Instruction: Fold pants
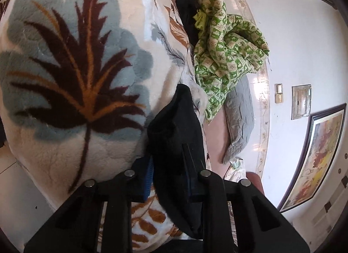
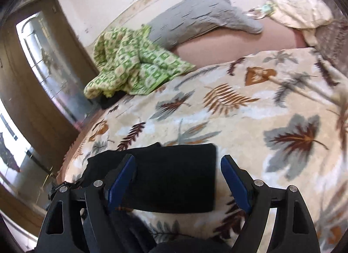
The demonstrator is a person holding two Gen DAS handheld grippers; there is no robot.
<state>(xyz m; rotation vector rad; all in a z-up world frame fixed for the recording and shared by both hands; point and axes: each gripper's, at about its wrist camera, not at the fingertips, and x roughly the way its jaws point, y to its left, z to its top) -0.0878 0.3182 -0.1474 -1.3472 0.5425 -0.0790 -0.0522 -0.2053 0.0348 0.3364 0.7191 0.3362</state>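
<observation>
No writing or label can be read anywhere. The largest thing is the plush fleece blanket [image 1: 71, 74], cream with grey, maroon and ochre leaf prints, filling the left half of the left wrist view and the lower right of the right wrist view, spread over the bed [image 2: 228, 46]. Behind it, in the upper centre of both views, a crumpled green-and-cream patterned quilt [image 2: 130, 66] lies beside a long grey quilted cushion [image 2: 195, 18]. A framed painting [image 1: 315, 155] hangs on the white wall at the right edge of the left view. The black pants [image 2: 174, 174], soft and matte, lie as a flat rectangular fold on the blanket at the lower centre of the right view. The right gripper [image 2: 178, 179] hovers over them, its blue-padded jaws spread apart to either side of the fold. The left gripper [image 1: 169, 174], at bottom centre and tilted sideways, has its jaws clamped on a bunched edge of the pants.
</observation>
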